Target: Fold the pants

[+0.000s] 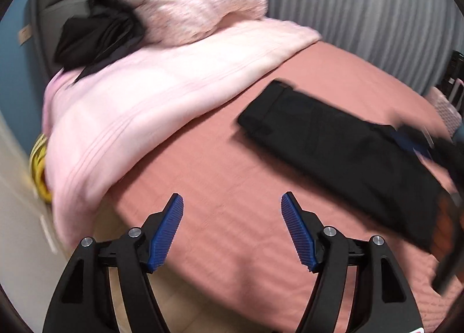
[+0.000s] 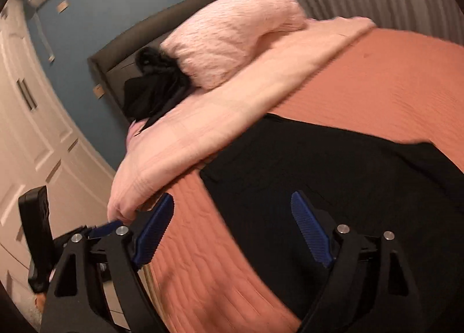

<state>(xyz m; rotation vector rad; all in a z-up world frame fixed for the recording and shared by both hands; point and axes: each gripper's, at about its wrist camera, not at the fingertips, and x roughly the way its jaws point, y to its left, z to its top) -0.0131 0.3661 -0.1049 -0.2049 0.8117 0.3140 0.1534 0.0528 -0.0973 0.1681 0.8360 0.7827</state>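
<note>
The pants lie long across the bed, right under the spread right tongs. The left tongs, spread and empty too, are farther off.

Left gripper and right gripper both spread wide, empty.

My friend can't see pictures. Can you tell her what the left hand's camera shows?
The open left gripper holds nothing and hovers above a salmon-pink bedspread. Black pants, folded into a long strip, lie on it to the right. Behind are a pale pink blanket, a pink pillow and a heap of dark clothes.
</note>
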